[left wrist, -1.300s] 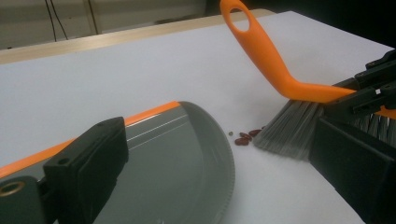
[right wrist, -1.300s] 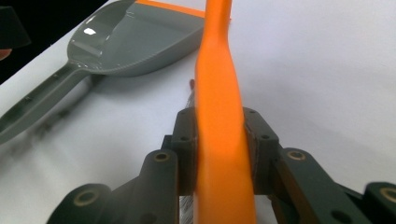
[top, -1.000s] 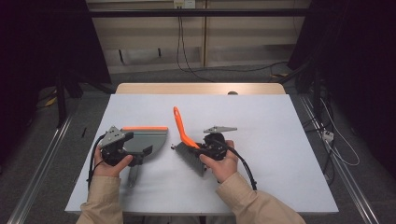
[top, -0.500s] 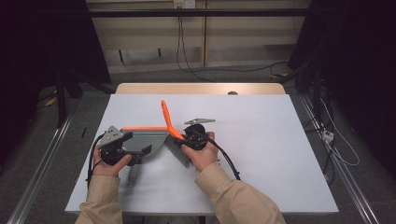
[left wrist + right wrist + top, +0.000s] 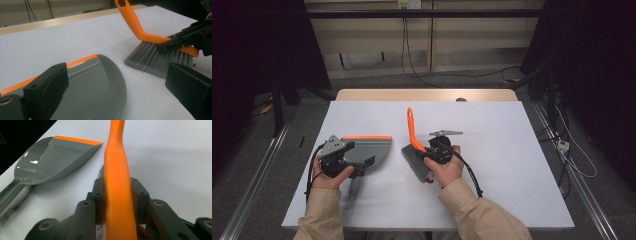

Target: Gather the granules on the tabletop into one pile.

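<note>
A grey dustpan [image 5: 369,149] with an orange front lip lies flat on the white table, left of centre, its handle [image 5: 354,189] pointing toward me. My left gripper [image 5: 359,156] rests at the pan with its jaws wide apart. In the left gripper view, one jaw of that gripper [image 5: 115,75] sits over the pan [image 5: 95,85] and the other stands on bare table beside it. My right gripper [image 5: 424,152] is shut on a brush's orange handle [image 5: 412,127], with the grey bristles [image 5: 414,162] down on the table just right of the pan. The right gripper view shows its gripper [image 5: 117,192] clamped on the handle [image 5: 117,165].
The white table top [image 5: 512,150] has open room to the right and at the back. A wooden strip [image 5: 427,95] runs along its far edge with a small object [image 5: 460,99] on it. Cables lie on the floor beyond.
The right gripper swept the brush left up to the dustpan, then drew it back right; the handle now points straighter away from me. The left gripper and the pan have not moved.
</note>
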Motion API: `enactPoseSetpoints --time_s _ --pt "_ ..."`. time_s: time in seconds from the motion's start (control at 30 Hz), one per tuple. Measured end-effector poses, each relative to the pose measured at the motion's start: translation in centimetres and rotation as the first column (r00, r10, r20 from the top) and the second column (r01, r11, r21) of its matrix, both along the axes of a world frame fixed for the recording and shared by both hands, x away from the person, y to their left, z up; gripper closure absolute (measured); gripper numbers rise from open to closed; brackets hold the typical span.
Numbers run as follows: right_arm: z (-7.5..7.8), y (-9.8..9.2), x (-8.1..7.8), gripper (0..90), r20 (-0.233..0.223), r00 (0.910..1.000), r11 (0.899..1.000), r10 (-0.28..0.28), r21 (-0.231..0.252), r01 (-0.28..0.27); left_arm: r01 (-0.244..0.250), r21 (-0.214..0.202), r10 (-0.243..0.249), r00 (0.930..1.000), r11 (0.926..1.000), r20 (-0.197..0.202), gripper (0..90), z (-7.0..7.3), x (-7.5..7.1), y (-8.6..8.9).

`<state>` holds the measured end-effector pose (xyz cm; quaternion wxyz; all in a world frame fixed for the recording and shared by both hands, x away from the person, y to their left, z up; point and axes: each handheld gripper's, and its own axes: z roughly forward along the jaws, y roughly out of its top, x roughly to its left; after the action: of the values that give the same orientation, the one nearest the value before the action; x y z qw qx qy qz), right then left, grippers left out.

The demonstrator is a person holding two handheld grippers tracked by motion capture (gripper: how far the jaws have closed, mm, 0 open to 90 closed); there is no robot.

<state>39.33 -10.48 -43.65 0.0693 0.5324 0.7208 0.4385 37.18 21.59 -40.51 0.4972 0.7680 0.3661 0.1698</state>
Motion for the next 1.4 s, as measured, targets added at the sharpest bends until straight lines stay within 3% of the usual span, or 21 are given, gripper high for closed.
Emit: enactPoseSetpoints --time_s 0.23,0.57,0.87,1.0,1.07,1.4 --pt "0.2 -1.1 -0.6 70.2 -0.002 0.9999 1.000 -0.011 -0.004 0.011 0.001 0.001 -0.001 1.0000 1.0000 0.000 4.7 -0.1 0.0 -0.1" --pt "0.2 -1.2 -0.4 70.7 -0.016 0.9998 0.996 -0.010 0.084 0.011 -0.001 -0.001 0.001 1.0000 1.0000 -0.001 4.7 -0.1 0.1 0.0" --pt "1.2 -1.1 -2.3 70.7 0.005 0.9956 0.991 0.094 0.098 -0.094 0.002 0.003 -0.002 1.0000 1.0000 -0.002 4.6 -0.1 0.1 -0.1" --pt "0.6 -1.4 -3.5 70.8 0.000 0.9889 0.984 0.148 0.101 -0.148 0.004 0.008 -0.004 1.0000 1.0000 -0.002 4.6 -0.1 0.1 -0.1" --pt "0.1 -1.7 -3.9 70.7 0.023 0.9848 0.981 0.172 0.082 -0.174 0.005 0.006 -0.005 1.0000 1.0000 -0.001 4.6 -0.1 0.1 -0.2" --pt "-0.1 -3.1 -1.6 70.8 0.067 0.9848 0.986 0.160 0.043 -0.163 0.001 0.007 -0.001 1.0000 1.0000 -0.007 4.6 -0.2 0.2 -0.1"
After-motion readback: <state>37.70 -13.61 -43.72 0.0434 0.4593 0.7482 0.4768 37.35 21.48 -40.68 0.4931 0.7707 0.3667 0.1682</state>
